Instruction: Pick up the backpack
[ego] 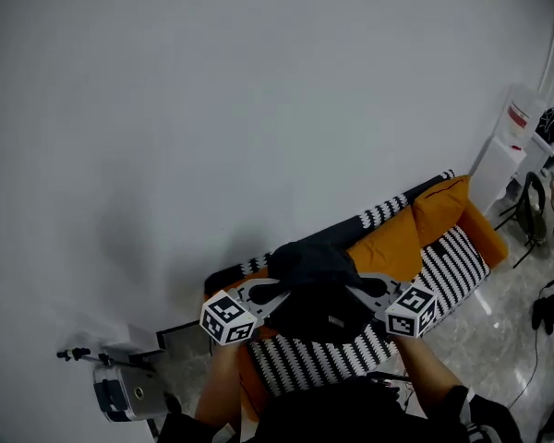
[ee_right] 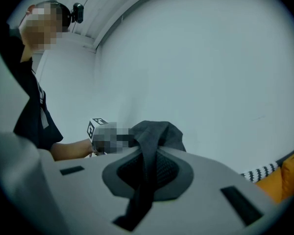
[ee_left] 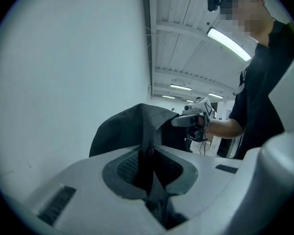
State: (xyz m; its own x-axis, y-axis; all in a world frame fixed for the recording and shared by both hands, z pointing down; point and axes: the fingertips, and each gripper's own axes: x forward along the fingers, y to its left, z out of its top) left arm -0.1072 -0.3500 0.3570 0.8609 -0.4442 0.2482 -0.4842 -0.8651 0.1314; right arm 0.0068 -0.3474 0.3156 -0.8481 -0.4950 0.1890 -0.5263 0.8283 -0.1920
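1. We hold the black backpack [ego: 316,289] in the air between the two tools. It hangs above the sofa [ego: 452,270], in front of the white wall [ego: 212,109].
2. The left tool [ee_left: 147,169] has its jaws closed down on a fold of the backpack's black fabric. The cloth runs through the narrow gap between the pads and trails out towards the camera.
3. The right tool [ee_right: 148,173] is clamped in the same way, its jaws nearly together on a black strap-like band. The band rises from the pads to the bulk of the bag.
4. In the head view the left tool grips the bag's left side and the right tool its right side. Both point inward at each other, roughly level.
5. The right gripper view shows the sofa low at the frame's edge, beneath the raised bag.
6. The sofa has a black-and-white striped cover and orange cushions [ego: 392,243] along its back, which stands against the wall.
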